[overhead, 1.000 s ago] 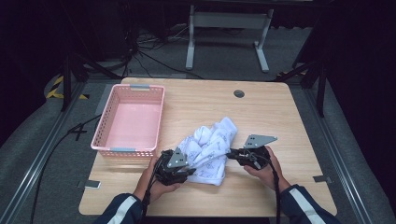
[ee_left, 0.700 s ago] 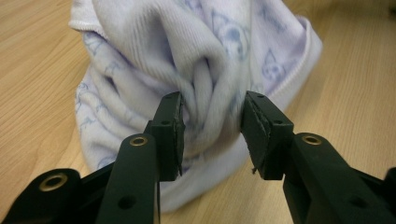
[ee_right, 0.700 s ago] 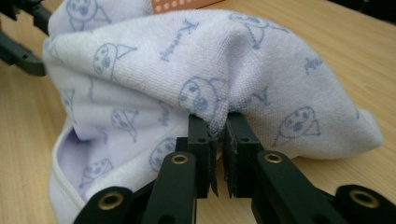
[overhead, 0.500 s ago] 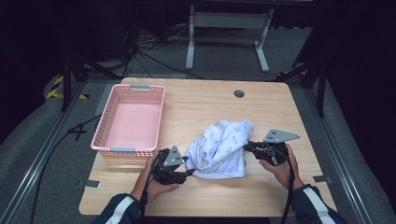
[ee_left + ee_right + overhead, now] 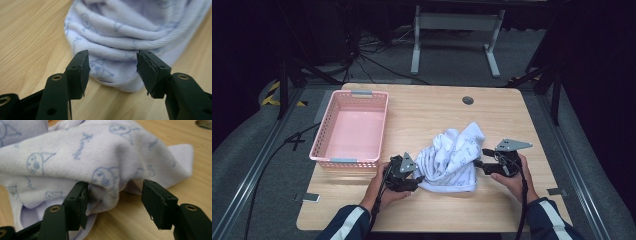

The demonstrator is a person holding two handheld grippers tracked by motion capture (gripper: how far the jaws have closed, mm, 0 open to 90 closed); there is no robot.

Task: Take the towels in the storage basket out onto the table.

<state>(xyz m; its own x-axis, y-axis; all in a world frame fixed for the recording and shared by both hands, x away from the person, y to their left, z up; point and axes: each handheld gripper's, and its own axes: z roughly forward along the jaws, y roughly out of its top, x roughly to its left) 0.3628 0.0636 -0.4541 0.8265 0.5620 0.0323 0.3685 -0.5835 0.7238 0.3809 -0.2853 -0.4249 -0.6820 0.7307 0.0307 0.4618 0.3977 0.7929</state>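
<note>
cloth (image 5: 451, 159) heap hides its own underside.

left gripper (image 5: 412, 176): black, grey plate, brass-ringed screw holes | right gripper (image 5: 479, 165): black, grey three-cornered plate, worn pads | sleeves (image 5: 346, 223): dark navy, white stripe | cables: black

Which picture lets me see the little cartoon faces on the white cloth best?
The right gripper view: the white cloth lies close, its blue faces sharp. The left gripper view shows the cloth with fainter prints. The high view shows the whole bundle, its prints tiny.
</note>
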